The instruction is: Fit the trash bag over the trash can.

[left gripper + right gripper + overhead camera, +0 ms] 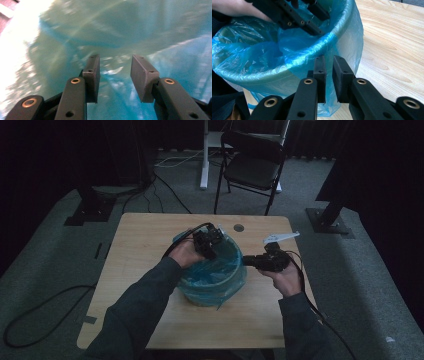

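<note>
While left tongs (216, 240) gape inside blue bag (262, 55), right tongs (329, 72) nearly closed, just outside bin rim (322, 42)

A round bin (212, 287) lined with a blue bag (220, 265) is set on the middle of the light wooden table (140, 250).

High view: overhead, facing forward-down across tabletop (150, 240). Left gripper view: inside the bag (150, 30), very close. Right gripper view: beside the bin (287, 82). All share the bag.
</note>
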Available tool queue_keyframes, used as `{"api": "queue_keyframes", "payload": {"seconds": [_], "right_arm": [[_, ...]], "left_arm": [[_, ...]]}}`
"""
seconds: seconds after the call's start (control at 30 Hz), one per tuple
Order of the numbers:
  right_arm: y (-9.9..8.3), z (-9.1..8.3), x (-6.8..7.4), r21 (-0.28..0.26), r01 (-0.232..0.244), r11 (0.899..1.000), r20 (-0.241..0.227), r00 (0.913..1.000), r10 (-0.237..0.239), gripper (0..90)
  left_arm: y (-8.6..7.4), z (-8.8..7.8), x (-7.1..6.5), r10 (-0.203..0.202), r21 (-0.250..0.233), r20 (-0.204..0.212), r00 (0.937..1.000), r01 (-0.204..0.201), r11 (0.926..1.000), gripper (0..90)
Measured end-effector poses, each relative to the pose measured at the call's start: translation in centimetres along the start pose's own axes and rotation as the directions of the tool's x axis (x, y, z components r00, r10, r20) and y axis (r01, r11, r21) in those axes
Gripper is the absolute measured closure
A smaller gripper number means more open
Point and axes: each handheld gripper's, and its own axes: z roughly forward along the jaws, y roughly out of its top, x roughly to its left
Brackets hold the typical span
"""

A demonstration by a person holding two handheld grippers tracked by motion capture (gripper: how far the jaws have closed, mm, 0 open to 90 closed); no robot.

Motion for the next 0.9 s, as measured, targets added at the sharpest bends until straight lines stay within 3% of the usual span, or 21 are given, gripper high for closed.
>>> {"api": "queue_keyframes", "payload": {"seconds": [0.1,0.13,0.27,0.43,0.5,0.7,0.9], "right_arm": [[0.0,0.0,0.0,-0.001,0.001,1.000,0.000,1.0000,-0.001,80.9],[0.0,0.0,0.0,0.000,-0.001,1.000,0.000,1.0000,0.001,80.7],[0.0,0.0,0.0,-0.002,-0.001,1.000,-0.001,1.0000,0.001,80.5],[0.0,0.0,0.0,-0.001,0.000,1.000,-0.001,1.0000,0.000,80.1],[0.0,0.0,0.0,-0.003,-0.001,1.000,-0.001,1.0000,0.001,79.7],[0.0,-0.1,-0.1,-0.010,0.001,1.000,-0.004,1.0000,-0.001,78.2],[0.1,-0.4,-0.1,-0.023,0.000,1.000,-0.001,1.0000,0.000,77.4]], "left_arm": [[0.1,-0.1,-0.4,0.023,-0.010,0.021,0.9995,-0.023,0.9997,59.2],[0.2,-0.3,-0.9,0.045,-0.032,0.056,0.9974,-0.043,0.9986,59.2],[0.2,-0.7,-1.3,0.074,-0.085,0.117,0.9904,-0.065,0.9943,59.0],[0.0,-1.1,-1.3,0.086,-0.142,0.197,0.9767,-0.058,0.9882,58.8],[0.0,-1.2,-1.2,0.077,-0.153,0.209,0.9748,-0.045,0.9871,58.8],[-0.3,-1.7,-0.7,0.050,-0.166,0.160,0.9858,-0.023,0.9858,58.8],[-0.9,-2.7,-0.2,0.021,-0.200,0.133,0.9909,0.006,0.9798,58.8]]}}
